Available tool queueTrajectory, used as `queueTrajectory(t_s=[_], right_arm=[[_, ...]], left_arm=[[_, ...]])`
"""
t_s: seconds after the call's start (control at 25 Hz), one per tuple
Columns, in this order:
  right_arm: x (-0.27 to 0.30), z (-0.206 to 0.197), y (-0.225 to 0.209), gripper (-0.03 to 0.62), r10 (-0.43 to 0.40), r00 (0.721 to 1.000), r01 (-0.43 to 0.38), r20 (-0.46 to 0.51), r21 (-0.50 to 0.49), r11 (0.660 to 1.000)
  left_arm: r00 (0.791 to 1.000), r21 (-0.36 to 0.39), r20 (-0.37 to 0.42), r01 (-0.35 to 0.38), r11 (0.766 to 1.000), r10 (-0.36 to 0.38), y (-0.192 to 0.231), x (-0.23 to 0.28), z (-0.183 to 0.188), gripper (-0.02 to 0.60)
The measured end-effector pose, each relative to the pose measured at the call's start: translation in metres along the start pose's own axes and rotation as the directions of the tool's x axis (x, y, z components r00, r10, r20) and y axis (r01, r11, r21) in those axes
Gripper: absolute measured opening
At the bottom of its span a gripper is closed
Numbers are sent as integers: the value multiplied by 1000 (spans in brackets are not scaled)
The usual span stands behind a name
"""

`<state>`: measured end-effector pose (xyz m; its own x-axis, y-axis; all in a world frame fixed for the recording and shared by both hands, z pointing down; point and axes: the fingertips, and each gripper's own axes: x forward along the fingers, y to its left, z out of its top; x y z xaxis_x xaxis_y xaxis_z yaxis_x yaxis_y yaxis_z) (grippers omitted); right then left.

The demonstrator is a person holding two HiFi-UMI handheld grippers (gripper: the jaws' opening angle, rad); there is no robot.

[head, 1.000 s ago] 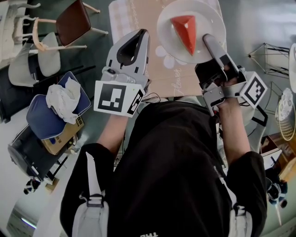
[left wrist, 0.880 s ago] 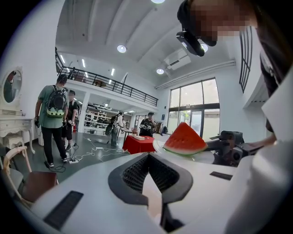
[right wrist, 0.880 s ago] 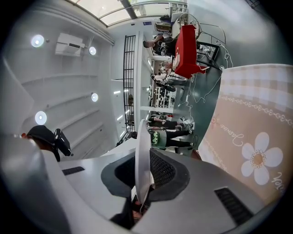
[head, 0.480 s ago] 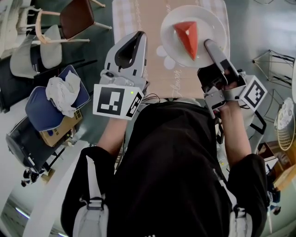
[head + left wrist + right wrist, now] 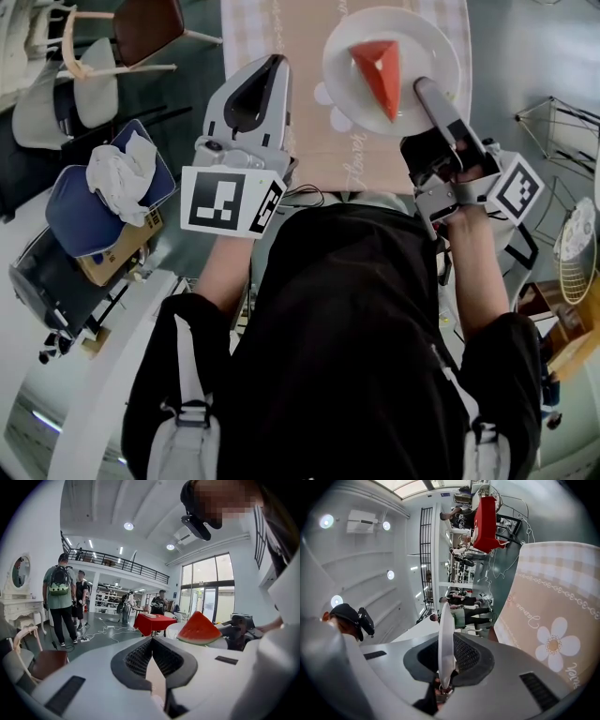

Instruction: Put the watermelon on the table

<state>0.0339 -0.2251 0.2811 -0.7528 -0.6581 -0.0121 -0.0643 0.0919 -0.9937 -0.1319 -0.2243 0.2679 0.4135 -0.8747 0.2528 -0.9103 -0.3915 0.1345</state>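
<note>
A red watermelon wedge (image 5: 379,69) lies on a white plate (image 5: 427,37) over the beige flowered tablecloth (image 5: 300,103). My right gripper (image 5: 424,86) is shut on the plate's near rim; in the right gripper view the rim (image 5: 445,634) runs edge-on between the pads of that gripper (image 5: 445,641). My left gripper (image 5: 276,62) hangs to the plate's left over the cloth, shut and holding nothing. In the left gripper view its closed gripper tips (image 5: 151,639) point past the watermelon (image 5: 198,630), which sits to the right.
Wooden chairs (image 5: 141,37) stand left of the table. A blue cushion with a white cloth (image 5: 117,192) lies on a box below them. Wire baskets (image 5: 561,117) sit at the right. People (image 5: 60,602) and a red-covered table (image 5: 153,621) are across the room.
Both grippers have sunk a little, the right one carrying the plate and watermelon lower toward the tablecloth. Its grip on the rim is unchanged.
</note>
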Motion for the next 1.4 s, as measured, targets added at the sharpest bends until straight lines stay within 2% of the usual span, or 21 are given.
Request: queueTrajectory(t_s=[0.44, 1.4], right_arm=[[3, 2, -19, 38, 3, 999, -3, -41, -3, 1000], [-12, 5, -59, 38, 0, 998, 2, -55, 26, 1000]], left_arm=[[1000, -10, -29, -1, 1000, 0, 2, 11, -18, 12], [995, -55, -95, 17, 998, -22, -13, 27, -63, 12]])
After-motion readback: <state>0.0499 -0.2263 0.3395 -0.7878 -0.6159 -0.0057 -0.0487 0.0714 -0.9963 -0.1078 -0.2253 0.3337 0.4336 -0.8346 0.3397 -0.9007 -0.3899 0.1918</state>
